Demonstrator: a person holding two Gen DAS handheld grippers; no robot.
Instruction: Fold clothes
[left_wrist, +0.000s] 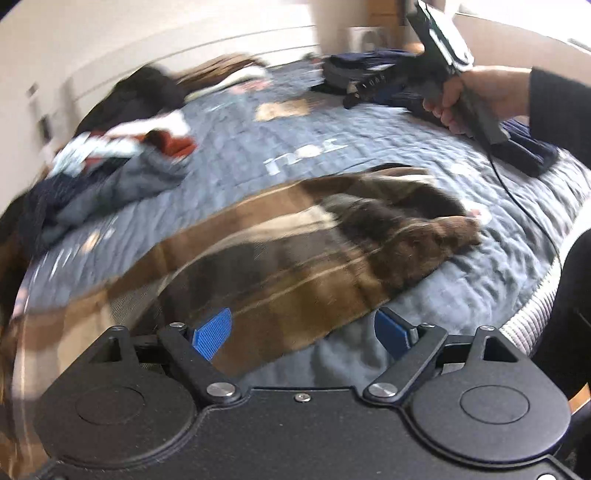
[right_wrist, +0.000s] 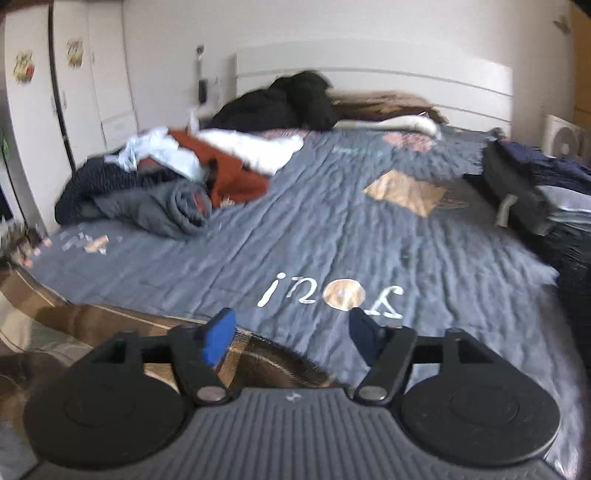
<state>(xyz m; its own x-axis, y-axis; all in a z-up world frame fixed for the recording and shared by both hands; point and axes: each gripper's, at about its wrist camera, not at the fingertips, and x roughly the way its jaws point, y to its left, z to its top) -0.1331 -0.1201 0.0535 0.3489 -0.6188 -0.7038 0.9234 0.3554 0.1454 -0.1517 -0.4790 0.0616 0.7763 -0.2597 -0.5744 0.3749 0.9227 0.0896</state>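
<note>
A brown plaid garment (left_wrist: 295, 251) lies spread across the near part of the grey quilted bedspread (left_wrist: 369, 129). My left gripper (left_wrist: 303, 332) hovers open just above its near edge, blue pads wide apart with nothing between them. In the right wrist view the same plaid garment (right_wrist: 110, 325) shows at the lower left, under and left of my right gripper (right_wrist: 291, 338), which is open and empty over the bedspread (right_wrist: 332, 229). In the left wrist view a hand (left_wrist: 476, 96) holds the right gripper's body high at the upper right.
A heap of unfolded clothes (right_wrist: 166, 173) in grey, rust, white and navy lies at the bed's far left. Dark folded clothes (right_wrist: 535, 184) are stacked at the right. A black garment (right_wrist: 288, 103) rests by the headboard. A cable (left_wrist: 517, 199) trails over the bed's right side.
</note>
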